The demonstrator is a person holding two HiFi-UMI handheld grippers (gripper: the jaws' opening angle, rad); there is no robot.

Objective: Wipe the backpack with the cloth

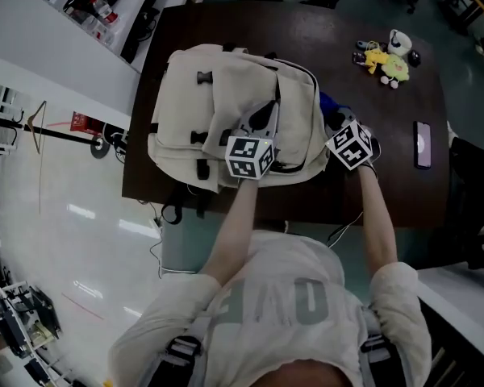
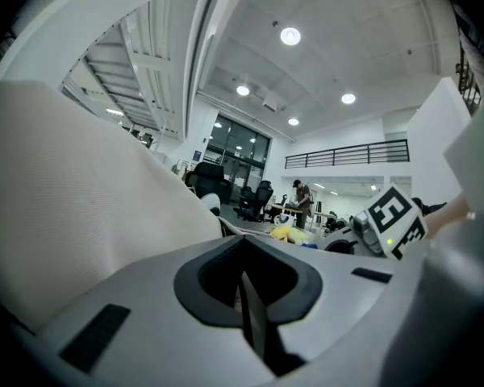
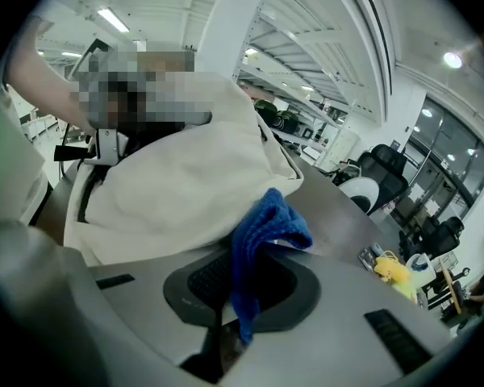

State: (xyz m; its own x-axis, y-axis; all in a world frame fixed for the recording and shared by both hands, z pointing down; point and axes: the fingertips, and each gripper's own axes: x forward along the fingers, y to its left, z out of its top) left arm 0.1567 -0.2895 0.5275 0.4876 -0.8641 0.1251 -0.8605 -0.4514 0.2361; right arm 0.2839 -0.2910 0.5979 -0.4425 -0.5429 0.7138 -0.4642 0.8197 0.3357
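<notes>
A cream backpack [image 1: 226, 103] lies on the dark brown table [image 1: 371, 111]. My left gripper [image 1: 262, 119] rests on its near right part. In the left gripper view its jaws [image 2: 250, 305] stand shut, with a pale sliver of fabric between them and the backpack's cloth [image 2: 81, 208] rising at the left. At the backpack's right side my right gripper [image 1: 339, 126] is shut on a blue cloth [image 3: 262, 232]. The cloth hangs from between its fingers [image 3: 242, 297] and touches the backpack's lower edge [image 3: 177, 184]. A bit of the blue cloth [image 1: 329, 103] shows in the head view.
A black phone [image 1: 422, 144] lies on the table at the right. Yellow toys and small items [image 1: 387, 59] sit at the far right. The table's near edge [image 1: 306, 216] runs just under my grippers. Desks and chairs stand beyond.
</notes>
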